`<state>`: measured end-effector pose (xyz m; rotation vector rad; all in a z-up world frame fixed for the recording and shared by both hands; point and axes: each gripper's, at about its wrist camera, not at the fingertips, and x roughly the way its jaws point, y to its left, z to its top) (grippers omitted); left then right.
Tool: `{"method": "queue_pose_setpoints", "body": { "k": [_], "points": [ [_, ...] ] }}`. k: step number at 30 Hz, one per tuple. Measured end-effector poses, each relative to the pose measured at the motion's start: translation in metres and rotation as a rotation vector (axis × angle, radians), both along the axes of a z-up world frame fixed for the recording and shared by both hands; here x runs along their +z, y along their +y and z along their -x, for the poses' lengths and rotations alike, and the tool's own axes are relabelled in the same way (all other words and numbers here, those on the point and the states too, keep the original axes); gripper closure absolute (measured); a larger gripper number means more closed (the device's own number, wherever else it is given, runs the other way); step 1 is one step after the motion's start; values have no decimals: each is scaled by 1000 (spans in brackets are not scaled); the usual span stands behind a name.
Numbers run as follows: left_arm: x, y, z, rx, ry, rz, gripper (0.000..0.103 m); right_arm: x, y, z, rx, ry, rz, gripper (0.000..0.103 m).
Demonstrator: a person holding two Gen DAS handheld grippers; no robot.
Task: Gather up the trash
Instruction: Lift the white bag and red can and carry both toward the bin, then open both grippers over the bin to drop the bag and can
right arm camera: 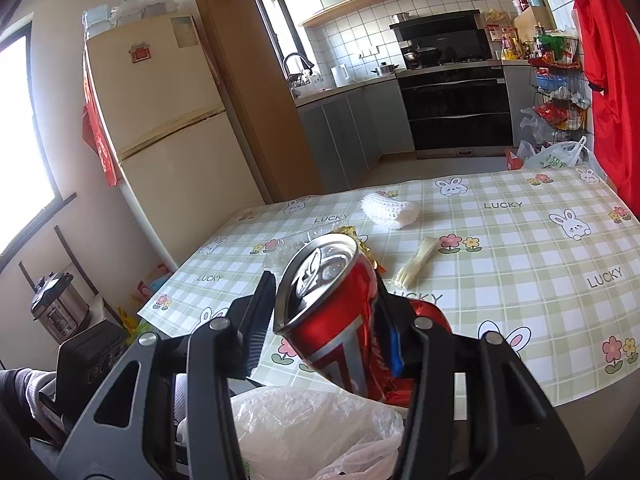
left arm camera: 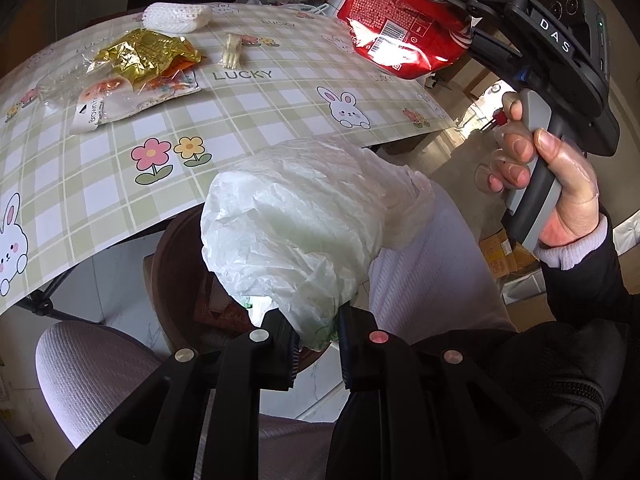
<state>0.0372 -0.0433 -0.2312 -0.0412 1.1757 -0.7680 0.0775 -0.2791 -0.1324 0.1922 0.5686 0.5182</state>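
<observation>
Left gripper [left arm camera: 318, 354] jaws pinching white plastic bag [left arm camera: 296, 216], bag hanging just off bench [left arm camera: 248, 120] edge. Gold wrapper [left arm camera: 140, 56] and plastic fork [left arm camera: 231, 52] lying on bench. Right gripper [right arm camera: 332, 312] jaws clamping crushed red can [right arm camera: 332, 304], hovering above bag.

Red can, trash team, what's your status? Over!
Right gripper shut on crushed red can, above the white plastic bag. Left gripper pinching that bag. Gold wrapper, plastic fork still on table. Nothing blocking.

Between the right jaws: one crushed can [right arm camera: 332, 312]; between the left jaws: one plastic bag [left arm camera: 296, 220]; beyond them: one fork [right arm camera: 412, 260], one foam net [right arm camera: 390, 210], one gold wrapper [left arm camera: 144, 54].
</observation>
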Motion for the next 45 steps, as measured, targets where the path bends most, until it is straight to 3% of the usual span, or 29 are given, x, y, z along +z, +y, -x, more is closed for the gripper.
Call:
{"method": "queue_pose_setpoints", "body": {
  "k": [14, 15, 16, 18, 20, 23, 28, 33, 37, 41, 45],
  "points": [
    [-6, -9, -8, 6, 13, 5, 86, 1, 2, 1, 18, 1, 9, 55],
    [-7, -11, -10, 8, 11, -3, 80, 2, 2, 2, 18, 1, 8, 55],
    [-8, -12, -10, 3, 12, -12, 59, 1, 2, 2, 19, 1, 8, 55],
    [-9, -13, -13, 17, -8, -48, 31, 1, 1, 2, 22, 3, 8, 55],
    [-4, -7, -17, 40, -20, -36, 31, 0, 2, 2, 26, 7, 8, 55],
    [13, 13, -24, 136, -75, 16, 25, -1, 3, 4, 39, 15, 12, 55],
    [59, 63, -25, 391, -284, 70, 7, -5, 14, 10, 83, 31, 23, 55],
    [95, 107, -17, 652, -480, 63, 6, -14, 31, 18, 136, 61, 39, 55],
    [110, 127, 0, 793, -615, 13, 6, -25, 46, 26, 181, 97, 59, 55],
    [110, 132, 6, 837, -649, -101, 6, -37, 57, 35, 207, 136, 77, 55],
    [102, 141, 7, 853, -606, -76, 6, -48, 62, 39, 222, 178, 88, 54]
  ]
}}
